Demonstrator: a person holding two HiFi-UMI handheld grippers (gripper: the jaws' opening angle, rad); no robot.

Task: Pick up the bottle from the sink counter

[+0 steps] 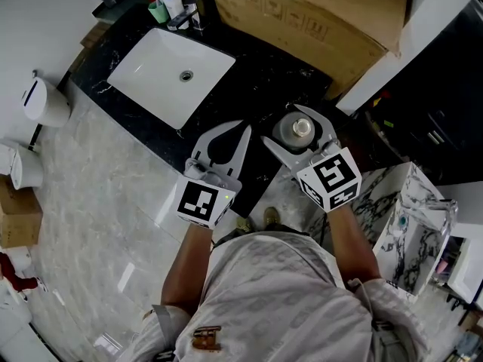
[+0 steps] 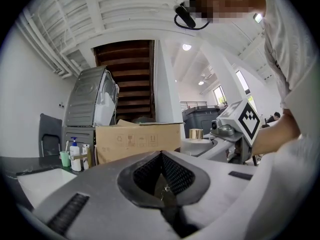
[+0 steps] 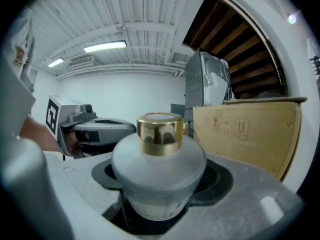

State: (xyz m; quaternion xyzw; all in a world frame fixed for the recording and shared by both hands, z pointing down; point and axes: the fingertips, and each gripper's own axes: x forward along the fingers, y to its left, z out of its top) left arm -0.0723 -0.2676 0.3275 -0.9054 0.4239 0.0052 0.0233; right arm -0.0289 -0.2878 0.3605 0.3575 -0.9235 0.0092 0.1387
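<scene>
The bottle (image 1: 300,129) is squat and pale grey with a gold cap (image 3: 159,128). It sits between the jaws of my right gripper (image 1: 290,127), which is shut on its round body (image 3: 159,169), held above the front edge of the black counter (image 1: 256,74). In the left gripper view the gold cap (image 2: 196,133) shows at the right, beside the right gripper's marker cube (image 2: 245,118). My left gripper (image 1: 241,130) hangs just left of the right one, jaws shut with nothing between them (image 2: 161,156).
A white sink basin (image 1: 170,74) is set in the counter to the left. Pump bottles and a green cup (image 1: 170,6) stand behind it. A large cardboard box (image 1: 302,13) fills the counter's back. A marble-patterned stand (image 1: 407,217) is at the right, white fixtures (image 1: 45,100) at the left.
</scene>
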